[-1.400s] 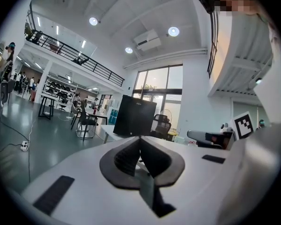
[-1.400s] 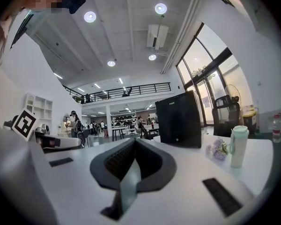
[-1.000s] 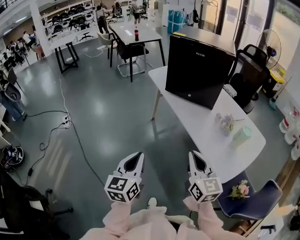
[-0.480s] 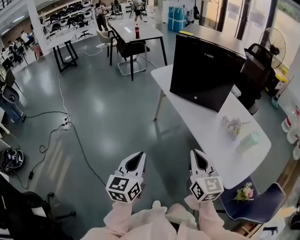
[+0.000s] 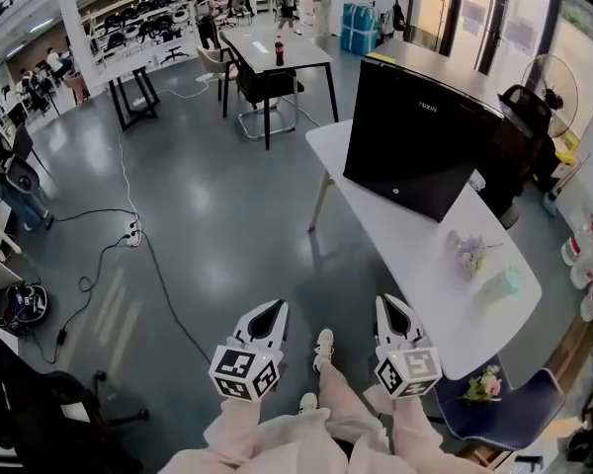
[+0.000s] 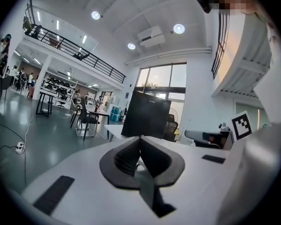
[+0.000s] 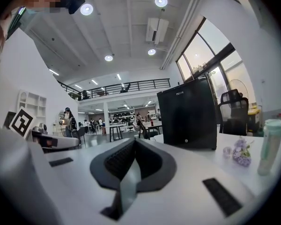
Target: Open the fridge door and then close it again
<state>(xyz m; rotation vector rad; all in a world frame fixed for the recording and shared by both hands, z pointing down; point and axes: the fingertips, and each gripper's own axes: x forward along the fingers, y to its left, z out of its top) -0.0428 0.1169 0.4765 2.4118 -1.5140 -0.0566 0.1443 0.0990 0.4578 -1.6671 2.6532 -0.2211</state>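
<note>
A black mini fridge [image 5: 422, 136] stands with its door closed on a long white table [image 5: 415, 265]; it also shows in the left gripper view [image 6: 146, 115] and the right gripper view [image 7: 187, 115]. My left gripper [image 5: 272, 309] and right gripper [image 5: 386, 304] hover low in the head view, over the grey floor, well short of the fridge and apart from it. Both point level toward it. The left gripper's [image 6: 140, 137] jaws meet at the tips with nothing between them. The right gripper's [image 7: 134, 140] jaws are likewise shut and empty.
On the table lie a small lilac flower bunch [image 5: 468, 250] and a pale green bottle [image 5: 501, 283]. A blue chair [image 5: 501, 400] with pink flowers stands at the table's near end. A black office chair [image 5: 519, 151] and fan [image 5: 551, 79] are behind the fridge. Cables [image 5: 128, 240] cross the floor at left.
The view has advanced toward the table; the fridge sits higher and slightly larger in the head view. A shoe now shows between the grippers. Both grippers stay shut.
</note>
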